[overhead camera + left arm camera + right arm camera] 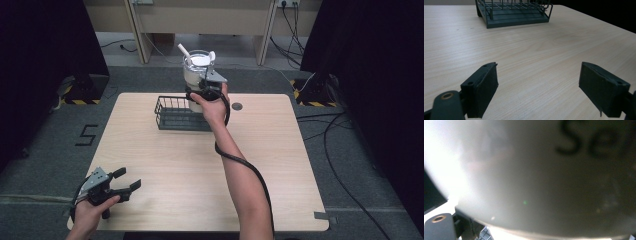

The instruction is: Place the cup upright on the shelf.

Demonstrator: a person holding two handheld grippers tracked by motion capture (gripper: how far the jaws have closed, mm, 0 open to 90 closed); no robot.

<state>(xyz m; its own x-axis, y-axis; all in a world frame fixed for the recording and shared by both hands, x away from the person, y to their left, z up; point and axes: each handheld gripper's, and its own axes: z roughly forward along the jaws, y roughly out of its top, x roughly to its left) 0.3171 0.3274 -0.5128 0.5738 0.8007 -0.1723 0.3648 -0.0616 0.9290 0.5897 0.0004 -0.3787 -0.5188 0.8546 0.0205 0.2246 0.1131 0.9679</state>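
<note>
In the high view, the right gripper [204,88] holds a white cup [196,70] above the wire basket [172,114], at the counter's [260,160] far side. The left gripper [125,186] rests near the front corner.

In the left gripper view, its jaws stand wide over bare wood.

In the right gripper view, the cup's wall [536,177] sits directly against the camera.
</note>
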